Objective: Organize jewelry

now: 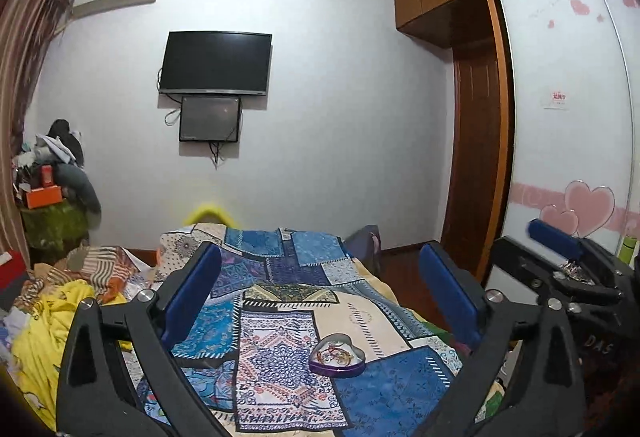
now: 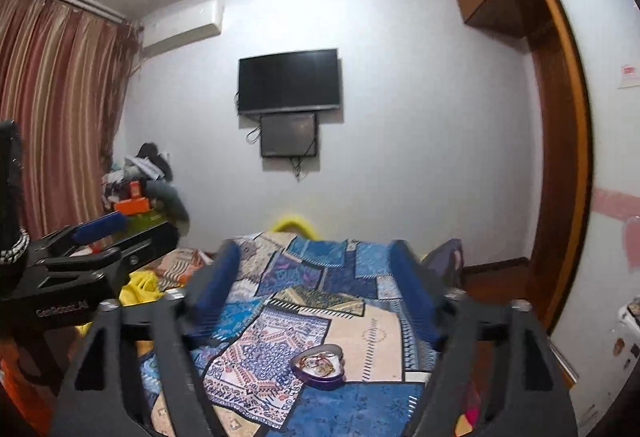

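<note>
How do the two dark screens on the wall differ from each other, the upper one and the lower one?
The upper screen is clearly wider than the lower screen. The upper screen is deep black, while the lower screen looks greyer with a faint reflection. The lower screen hangs directly under the upper one, and cables dangle beside and below the lower screen. Both are rectangular, dark, switched off and mounted on the same white wall.

The patchwork bed cover (image 1: 280,317) lies flat and open around the heart-shaped tin (image 1: 337,354), with bare cloth on every side of it. Crumpled clothes (image 1: 60,309) crowd the bed's left edge. The right gripper (image 1: 560,257) hangs close beside the left gripper (image 1: 320,301), narrowing the room between them. The wardrobe door (image 1: 568,117) walls off the right.
</note>
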`<state>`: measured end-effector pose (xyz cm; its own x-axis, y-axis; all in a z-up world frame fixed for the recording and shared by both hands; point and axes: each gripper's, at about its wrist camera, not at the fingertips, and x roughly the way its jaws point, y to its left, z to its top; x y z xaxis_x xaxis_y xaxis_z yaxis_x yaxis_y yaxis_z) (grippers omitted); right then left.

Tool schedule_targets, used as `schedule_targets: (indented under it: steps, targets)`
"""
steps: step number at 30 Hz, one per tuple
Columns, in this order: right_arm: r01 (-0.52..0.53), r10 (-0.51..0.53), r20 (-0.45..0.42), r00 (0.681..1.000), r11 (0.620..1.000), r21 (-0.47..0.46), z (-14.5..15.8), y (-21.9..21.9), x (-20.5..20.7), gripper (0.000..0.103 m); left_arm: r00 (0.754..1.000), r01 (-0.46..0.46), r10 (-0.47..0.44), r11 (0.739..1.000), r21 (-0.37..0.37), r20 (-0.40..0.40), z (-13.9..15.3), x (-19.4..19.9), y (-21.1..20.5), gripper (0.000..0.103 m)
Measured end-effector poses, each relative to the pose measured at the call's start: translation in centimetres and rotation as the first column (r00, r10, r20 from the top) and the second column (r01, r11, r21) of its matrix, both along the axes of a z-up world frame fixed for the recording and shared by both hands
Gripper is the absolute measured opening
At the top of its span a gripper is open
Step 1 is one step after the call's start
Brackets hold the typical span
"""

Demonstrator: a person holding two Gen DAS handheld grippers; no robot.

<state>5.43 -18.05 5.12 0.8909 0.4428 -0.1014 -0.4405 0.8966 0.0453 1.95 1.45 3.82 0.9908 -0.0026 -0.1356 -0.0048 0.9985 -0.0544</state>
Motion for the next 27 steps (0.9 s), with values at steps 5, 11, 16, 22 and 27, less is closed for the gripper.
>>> schedule_targets:
  steps: [5,11,16,22,27]
  targets:
    - [0.057,-0.056,0.038,0.998,0.998,-0.005,0.2,0.2,-1.0,0.101,1.0,-0.003,0.003,1.0,-0.015,-0.004,-0.4,-0.5,0.3,0.101]
    - [0.051,-0.051,0.033,0.998,0.999,-0.01,-0.4,-0.3,-1.8,0.101,1.0,0.008,-0.008,1.0,-0.013,-0.015,-0.7,-1.1,-0.1,0.101]
    - [0.056,-0.056,0.019,0.998,0.998,-0.011,-0.6,-0.7,-1.9,0.101,1.0,0.014,-0.014,1.0,-0.006,-0.019,-0.9,-1.1,-0.4,0.101]
    - [0.063,-0.063,0.008,0.998,0.998,-0.016,-0.8,-0.8,-2.1,0.101,0.999,0.021,-0.021,1.0,-0.006,-0.031,-1.2,-0.9,-0.5,0.101]
    - [0.067,-0.067,-0.004,0.998,0.998,-0.017,-0.9,-0.9,-2.0,0.101,0.999,0.025,-0.025,1.0,-0.005,-0.038,-1.3,-0.8,-0.7,0.101]
